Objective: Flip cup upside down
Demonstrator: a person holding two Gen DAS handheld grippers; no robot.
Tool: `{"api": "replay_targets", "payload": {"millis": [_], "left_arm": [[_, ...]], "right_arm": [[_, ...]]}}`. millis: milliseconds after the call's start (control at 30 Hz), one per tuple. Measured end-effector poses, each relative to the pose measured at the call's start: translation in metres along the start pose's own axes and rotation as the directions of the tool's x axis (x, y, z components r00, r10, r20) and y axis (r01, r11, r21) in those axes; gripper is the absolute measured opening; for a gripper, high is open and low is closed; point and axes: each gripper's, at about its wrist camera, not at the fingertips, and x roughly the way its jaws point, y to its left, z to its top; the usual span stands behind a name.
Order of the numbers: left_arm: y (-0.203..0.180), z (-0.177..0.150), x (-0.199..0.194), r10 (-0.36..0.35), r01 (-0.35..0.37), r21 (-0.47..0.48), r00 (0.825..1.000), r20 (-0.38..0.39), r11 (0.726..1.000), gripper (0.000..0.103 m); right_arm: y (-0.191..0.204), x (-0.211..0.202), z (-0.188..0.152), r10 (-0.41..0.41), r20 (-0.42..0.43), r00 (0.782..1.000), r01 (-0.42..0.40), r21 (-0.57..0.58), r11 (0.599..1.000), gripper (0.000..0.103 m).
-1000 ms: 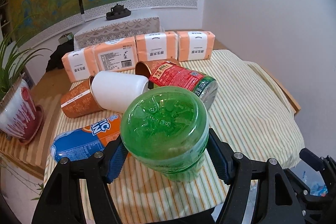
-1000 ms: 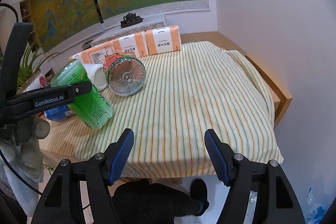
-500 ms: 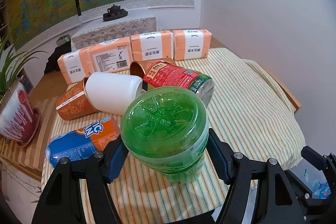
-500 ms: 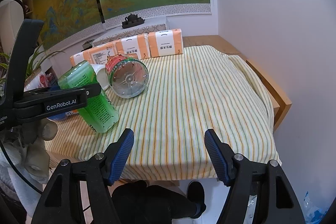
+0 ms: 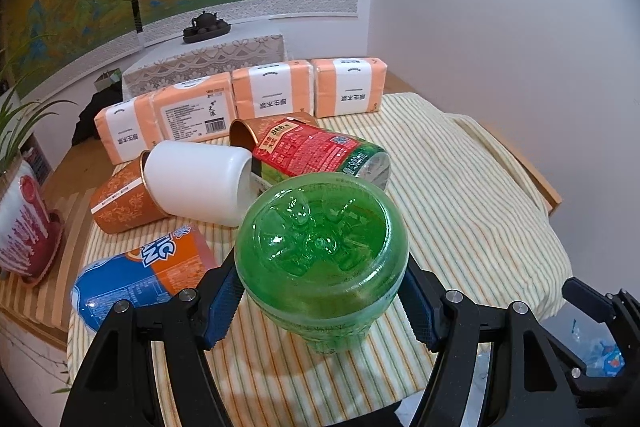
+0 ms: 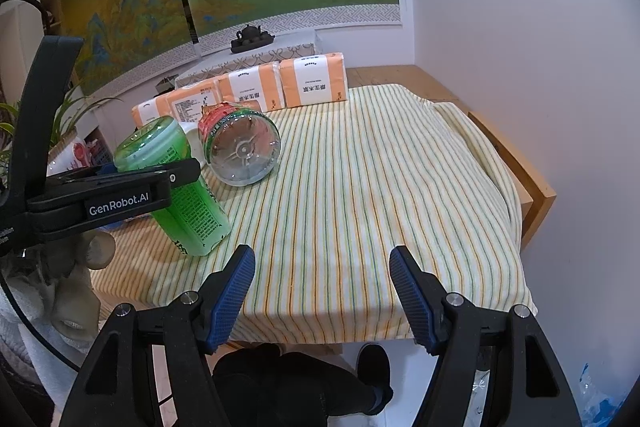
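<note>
Since 1 s ago the green bottle [image 5: 320, 251], clamped by left gripper [image 5: 320, 299], tipped nearer base-up on worktop [image 6: 360, 187]; next: seat it, let go; right gripper [image 6: 322, 291] released at 6 o'clock.

left tongs [image 5: 322, 301] — black; blue pads [image 5: 223, 301]; silver screws; "GenRobot.AI" lettering

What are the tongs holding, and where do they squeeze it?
The left tongs squeeze the green bottle on its sides near its base, which points up, cap end on the cloth. The right tongs hold nothing.
</note>
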Motion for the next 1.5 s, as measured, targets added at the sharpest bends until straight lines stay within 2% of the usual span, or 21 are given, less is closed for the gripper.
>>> {"api": "replay_targets", "payload": {"millis": [167,300,467,833,1233,1367,1500], "left_arm": [[-0.001,-0.001,0.000,-0.008,0.008,0.003,1.000,0.003,1.000,0.082],[-0.003,-0.001,-0.002,-0.015,0.015,0.013,1.000,0.004,1.000,0.083],[-0.002,-0.002,-0.010,-0.020,0.020,0.016,0.999,0.027,1.000,0.093],[0.009,-0.002,-0.035,-0.024,0.024,0.000,0.996,0.084,1.000,0.098],[0.044,-0.007,-0.092,0.040,-0.028,-0.070,0.982,0.182,0.997,0.100],[0.058,-0.017,-0.114,0.086,-0.067,-0.098,0.975,0.207,0.993,0.101],[0.071,-0.028,-0.128,0.126,-0.102,-0.123,0.970,0.207,0.987,0.101]], "right_arm": [[0.000,0.000,-0.001,0.000,-0.001,1.000,0.000,0.001,1.000,0.066],[0.000,0.001,-0.001,0.001,0.000,1.000,-0.001,0.001,1.000,0.066],[0.001,0.000,-0.001,0.002,0.004,1.000,-0.002,0.000,1.000,0.066],[0.010,-0.006,0.003,0.007,0.016,1.000,-0.007,-0.017,1.000,0.069],[0.027,-0.014,0.013,0.038,0.046,0.998,-0.037,-0.038,0.999,0.069],[0.033,-0.018,0.017,0.065,0.067,0.996,-0.062,-0.041,0.997,0.078],[0.041,-0.025,0.020,0.090,0.099,0.991,-0.085,-0.048,0.995,0.079]]}}
